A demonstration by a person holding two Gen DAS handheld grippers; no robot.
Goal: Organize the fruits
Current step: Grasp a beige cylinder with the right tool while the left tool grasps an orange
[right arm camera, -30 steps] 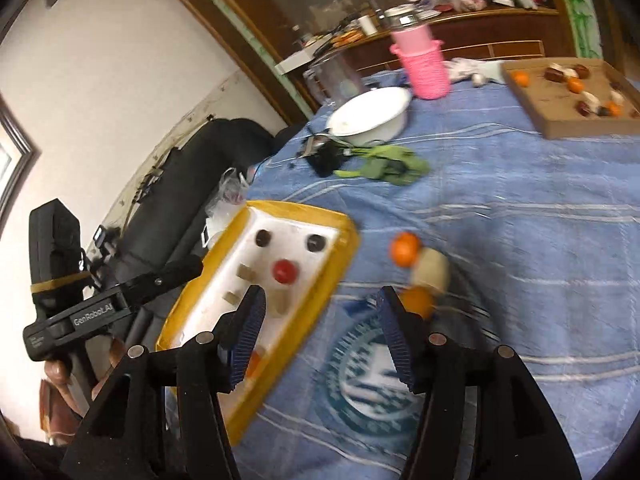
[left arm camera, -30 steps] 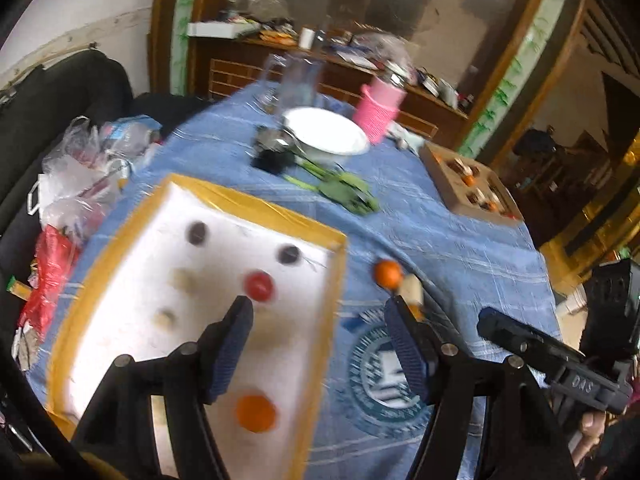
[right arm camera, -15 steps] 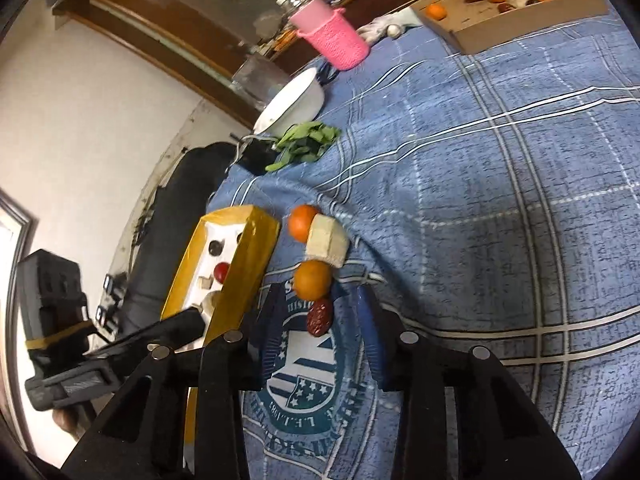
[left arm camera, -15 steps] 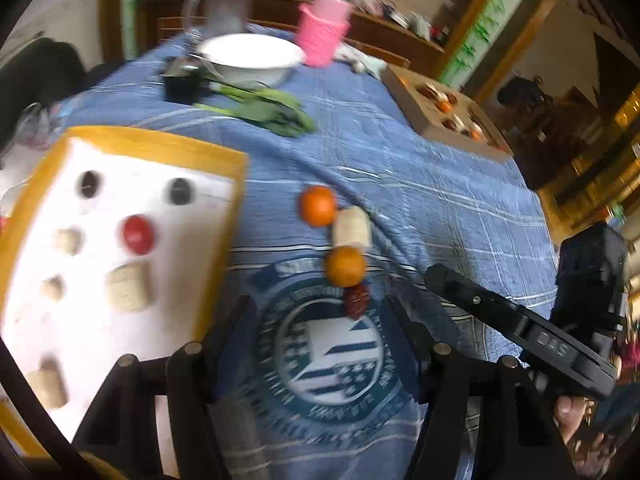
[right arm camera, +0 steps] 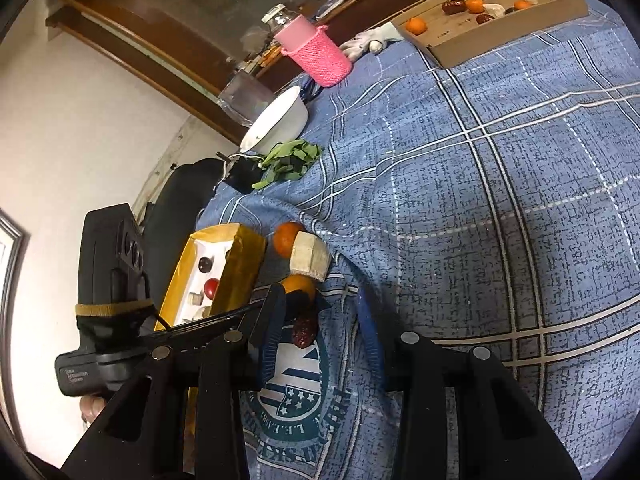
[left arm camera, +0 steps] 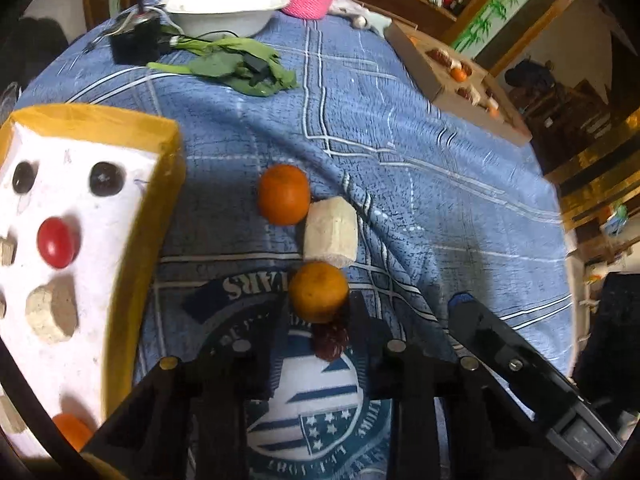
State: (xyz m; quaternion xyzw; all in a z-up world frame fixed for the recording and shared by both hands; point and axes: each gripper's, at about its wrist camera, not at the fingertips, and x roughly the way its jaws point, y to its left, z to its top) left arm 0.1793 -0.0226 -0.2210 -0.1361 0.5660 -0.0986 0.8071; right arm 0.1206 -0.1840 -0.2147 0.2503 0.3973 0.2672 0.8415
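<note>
Both fingers of my left gripper (left arm camera: 318, 320) stand apart, one on each side of the dried red date (left arm camera: 330, 340) at lower centre, not touching it as far as I can tell. My right gripper (right arm camera: 320, 320) is open too, with the same date (right arm camera: 305, 331) between its fingers. Just above the date lies one orange (left arm camera: 318, 297), then one pale cut piece (left arm camera: 331, 232) touching it, then a second orange (left arm camera: 283, 194). At the left edge, the yellow-rimmed white tray (left arm camera: 156, 216) holds two dark round fruits, one red fruit (left arm camera: 57, 242), several pale pieces and one orange. At upper right, a cardboard box (right arm camera: 500, 32) keeps three oranges with dates and pale pieces. Everything rests on the blue cloth (left arm camera: 420, 184).
</note>
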